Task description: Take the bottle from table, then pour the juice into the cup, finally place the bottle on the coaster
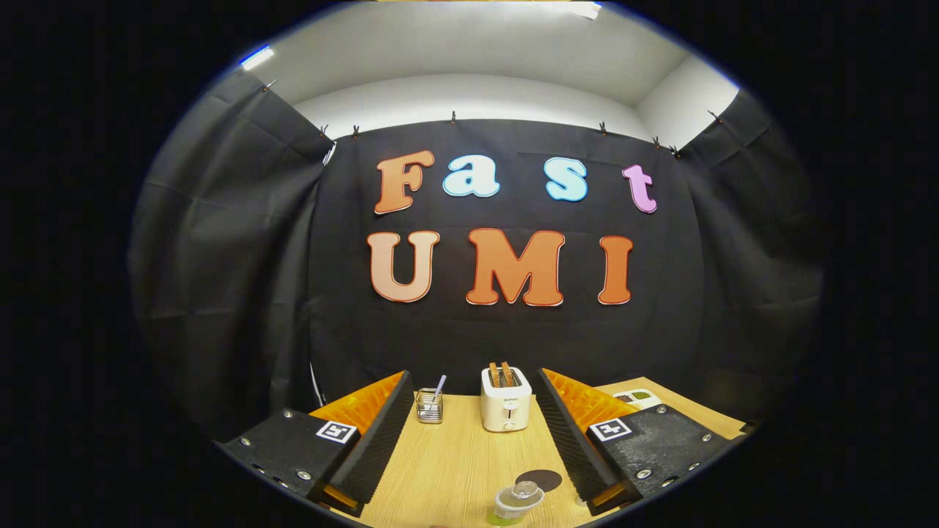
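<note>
Evidently at the take-the-bottle step: gripper (473,433) spread wide and empty above the desk (455,462), bottle (513,502) low between the fingers beside the dark coaster (539,480); next move, I judge, calls for descending onto it.

The surface (455,469) is pale wood-grain, running back to the booth's black cloth wall. At its far edge stand a white toaster (505,400) with two slices in its slots and, just to its left, a small wire holder (429,405) with a straw-like stick in it. Nearer, between the open fingers of the gripper (469,447), a dark round coaster (539,480) lies flat, with a clear cup (517,502) just in front of it; a printed card (637,398) lies far right.
</note>
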### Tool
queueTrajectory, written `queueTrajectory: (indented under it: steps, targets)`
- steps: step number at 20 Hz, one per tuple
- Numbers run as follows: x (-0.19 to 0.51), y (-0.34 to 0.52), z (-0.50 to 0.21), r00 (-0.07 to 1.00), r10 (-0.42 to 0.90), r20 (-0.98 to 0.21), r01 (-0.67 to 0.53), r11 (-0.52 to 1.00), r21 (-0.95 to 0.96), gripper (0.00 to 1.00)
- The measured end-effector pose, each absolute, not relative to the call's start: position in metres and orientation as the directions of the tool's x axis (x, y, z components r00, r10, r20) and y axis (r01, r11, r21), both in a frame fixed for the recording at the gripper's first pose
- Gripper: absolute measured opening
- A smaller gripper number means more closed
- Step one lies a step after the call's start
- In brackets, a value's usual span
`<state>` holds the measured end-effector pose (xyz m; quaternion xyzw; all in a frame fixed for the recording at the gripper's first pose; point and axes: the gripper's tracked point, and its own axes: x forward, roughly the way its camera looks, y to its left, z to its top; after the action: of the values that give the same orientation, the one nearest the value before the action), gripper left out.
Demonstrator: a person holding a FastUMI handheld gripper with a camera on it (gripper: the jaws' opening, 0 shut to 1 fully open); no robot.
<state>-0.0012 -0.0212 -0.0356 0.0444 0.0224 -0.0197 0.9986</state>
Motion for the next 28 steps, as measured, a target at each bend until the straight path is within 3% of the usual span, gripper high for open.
queueTrajectory:
  steps: [13, 28]
  targets:
    - [-0.005, -0.038, -0.064, 0.993, -0.092, -0.071, 0.096, 0.993, 0.067, 0.99]
    - [0.016, -0.045, -0.199, 0.945, -0.12, -0.304, 0.144, 0.988, 0.057, 1.0]
